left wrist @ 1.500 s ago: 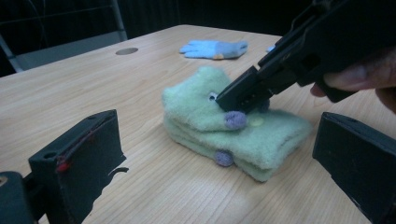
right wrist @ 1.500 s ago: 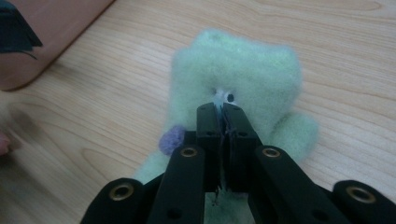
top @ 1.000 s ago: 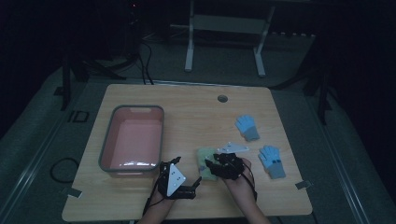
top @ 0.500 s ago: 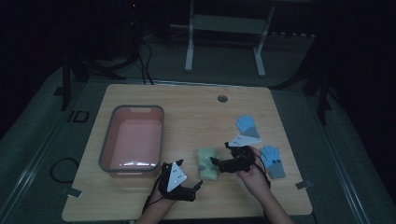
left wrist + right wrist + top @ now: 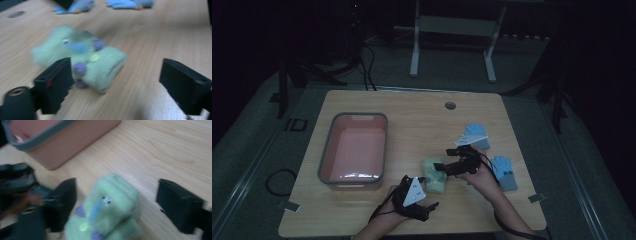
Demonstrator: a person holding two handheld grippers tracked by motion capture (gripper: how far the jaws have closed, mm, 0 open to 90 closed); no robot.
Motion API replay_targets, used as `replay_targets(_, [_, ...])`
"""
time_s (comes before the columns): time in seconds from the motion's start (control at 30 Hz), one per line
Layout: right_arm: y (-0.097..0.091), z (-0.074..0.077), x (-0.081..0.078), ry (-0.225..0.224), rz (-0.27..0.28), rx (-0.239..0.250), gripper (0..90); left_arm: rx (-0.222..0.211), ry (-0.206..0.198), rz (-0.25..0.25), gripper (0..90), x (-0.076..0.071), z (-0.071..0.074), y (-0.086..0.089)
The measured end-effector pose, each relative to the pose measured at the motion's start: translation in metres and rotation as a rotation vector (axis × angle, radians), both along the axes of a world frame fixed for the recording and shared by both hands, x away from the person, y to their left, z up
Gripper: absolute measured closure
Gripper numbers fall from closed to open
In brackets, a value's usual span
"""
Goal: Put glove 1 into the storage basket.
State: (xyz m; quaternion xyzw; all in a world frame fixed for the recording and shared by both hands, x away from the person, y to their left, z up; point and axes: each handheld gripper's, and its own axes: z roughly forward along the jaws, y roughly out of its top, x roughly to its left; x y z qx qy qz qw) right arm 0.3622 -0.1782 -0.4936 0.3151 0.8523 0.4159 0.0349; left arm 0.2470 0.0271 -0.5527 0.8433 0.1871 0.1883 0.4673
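Observation:
A folded green fuzzy sock [image 5: 435, 176] with purple dots lies on the wooden table [image 5: 422, 120], between the two hands. My right gripper [image 5: 445, 168] points at it from the right. Its jaws stand open on either side of the sock [image 5: 110, 207] without pressing, and they have just been closing a little. My left gripper [image 5: 428, 203] sits just below and left of the sock. It is open, the sock [image 5: 85, 60] lies just beyond its left jaw, and its jaws have also just been closing slightly.
A pink tub [image 5: 326, 159] with a grey rim stands to the left of the sock, its inside bare. Two blue socks [image 5: 474, 133] [image 5: 505, 172] lie at the right, beside and beyond the right hand. A round hole [image 5: 450, 106] is near the table's far edge.
The right gripper drew back to the right from the green sock, then came back a little toward it. The sock, spread flatter a second ago, now lies bunched. The left hand shifted slightly.

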Motion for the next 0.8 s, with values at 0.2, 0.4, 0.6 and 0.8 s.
replay_targets(0.2, [0.008, -0.009, 0.019, 0.080, 0.018, -0.046, 43.0, 0.091, -0.018, -0.066, 27.4, 0.015, -0.002, -0.013])
replay_targets(0.4, [0.011, -0.032, 0.035, 0.170, 0.032, -0.045, 42.2, 0.198, -0.020, -0.110, 36.0, 0.025, -0.009, -0.020])
replay_targets(0.6, [0.009, -0.053, 0.038, 0.266, 0.069, -0.042, 43.6, 0.241, -0.095, -0.119, 42.4, 0.026, -0.013, -0.021])
replay_targets(0.8, [0.006, -0.057, 0.036, 0.298, 0.079, -0.001, 54.4, 0.266, -0.152, -0.080, 58.2, 0.023, -0.016, -0.025])
